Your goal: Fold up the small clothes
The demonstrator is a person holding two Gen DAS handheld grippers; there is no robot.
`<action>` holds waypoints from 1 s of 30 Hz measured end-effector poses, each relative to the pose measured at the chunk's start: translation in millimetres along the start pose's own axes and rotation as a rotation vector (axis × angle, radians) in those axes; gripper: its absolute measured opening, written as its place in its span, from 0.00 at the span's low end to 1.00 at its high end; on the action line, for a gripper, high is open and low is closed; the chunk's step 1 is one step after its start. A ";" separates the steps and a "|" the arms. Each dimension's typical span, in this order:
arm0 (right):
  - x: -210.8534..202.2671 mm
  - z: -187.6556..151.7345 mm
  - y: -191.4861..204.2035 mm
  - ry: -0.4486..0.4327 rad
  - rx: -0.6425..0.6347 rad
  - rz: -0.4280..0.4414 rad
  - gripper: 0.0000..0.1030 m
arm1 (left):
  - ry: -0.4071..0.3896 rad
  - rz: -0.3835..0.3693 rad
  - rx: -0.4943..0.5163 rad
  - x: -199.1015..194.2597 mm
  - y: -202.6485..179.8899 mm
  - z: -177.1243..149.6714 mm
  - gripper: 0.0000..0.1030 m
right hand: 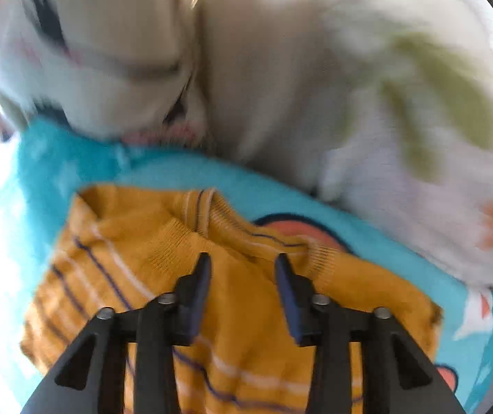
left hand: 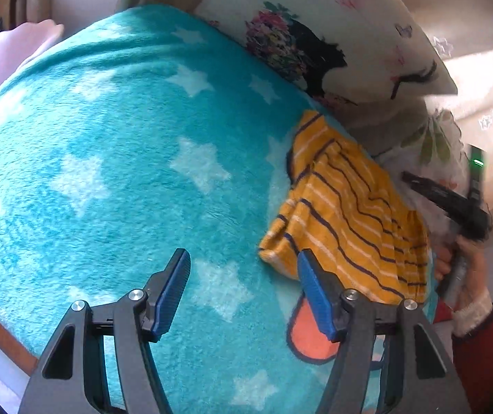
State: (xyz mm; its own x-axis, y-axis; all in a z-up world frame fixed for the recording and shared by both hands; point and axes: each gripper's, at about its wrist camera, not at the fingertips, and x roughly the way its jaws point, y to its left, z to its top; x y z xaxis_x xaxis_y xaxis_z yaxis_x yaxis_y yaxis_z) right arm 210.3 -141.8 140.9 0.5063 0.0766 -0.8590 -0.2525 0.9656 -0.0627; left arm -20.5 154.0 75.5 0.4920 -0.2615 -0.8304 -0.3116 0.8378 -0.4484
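I see a teal star-print blanket point(left hand: 115, 158) spread wide, a white printed pillow point(left hand: 332, 34) behind it. The mustard striped baby top point(right hand: 246, 296) lies crumpled at its edge. My left gripper point(left hand: 243, 272) is open and empty over the blanket; my right gripper point(right hand: 243, 269) hangs partly open above the top, gripping nothing.

1. One yellow striped garment point(left hand: 346, 214), the only piece of clothing lying out in either wrist view.
2. One turquoise blanket point(left hand: 115, 145) printed with white stars; about ten stars can be counted on it in the left wrist view.
3. Two pillows: one white with a floral print point(left hand: 319, 27), one with green leaves point(right hand: 429, 110).
4. Two grippers: the left gripper point(left hand: 243, 269) and the right gripper point(right hand: 243, 265).
5. One hand point(left hand: 467, 258) showing.
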 end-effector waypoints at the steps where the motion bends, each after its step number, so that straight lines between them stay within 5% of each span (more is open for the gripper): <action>1: -15.6 -9.4 -11.6 -0.009 0.025 0.018 0.43 | 0.006 -0.003 0.010 2.4 -5.3 -2.0 0.63; 7: -56.4 -105.6 -73.2 0.076 0.213 0.222 0.43 | 0.051 -0.016 0.068 17.0 -34.1 -16.9 0.63; 9: -51.2 -145.3 -94.9 0.136 0.252 0.150 0.43 | 0.061 -0.021 0.089 19.7 -43.9 -23.1 0.63; 12: -44.7 -184.7 -134.0 0.179 0.303 -0.115 0.26 | 0.071 -0.013 0.118 22.1 -58.3 -30.2 0.63; 14: -62.8 -197.0 -153.0 0.120 0.393 -0.141 0.49 | 0.069 -0.009 0.132 21.0 -66.8 -34.8 0.63; 17: -93.7 -210.9 -169.2 -0.006 0.531 0.016 0.51 | 0.069 0.000 0.143 20.8 -75.4 -42.0 0.63; 20: -88.7 -219.5 -168.9 -0.019 0.598 0.115 0.61 | 0.079 0.005 0.146 21.2 -82.4 -51.7 0.63; 23: -59.5 -228.4 -157.5 0.034 0.630 0.199 0.61 | 0.074 0.013 0.155 15.6 -87.9 -60.5 0.63; 25: -48.1 -229.9 -148.8 0.068 0.572 0.219 0.23 | 0.059 0.024 0.155 8.2 -88.3 -64.4 0.63; 29: -49.3 -219.2 -167.2 0.042 0.552 0.081 0.23 | 0.028 0.071 0.124 -8.0 -75.8 -74.6 0.63; 30: -51.1 -214.8 -172.3 0.048 0.556 0.049 0.36 | 0.028 0.080 0.112 -10.8 -71.2 -77.4 0.63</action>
State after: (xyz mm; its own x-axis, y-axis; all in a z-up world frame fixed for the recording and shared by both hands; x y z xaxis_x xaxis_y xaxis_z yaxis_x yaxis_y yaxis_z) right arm 50.8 -365.5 86.4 0.4636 0.1258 -0.8771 0.2047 0.9479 0.2441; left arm -66.5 60.1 90.8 0.4457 -0.2040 -0.8716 -0.2550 0.9044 -0.3421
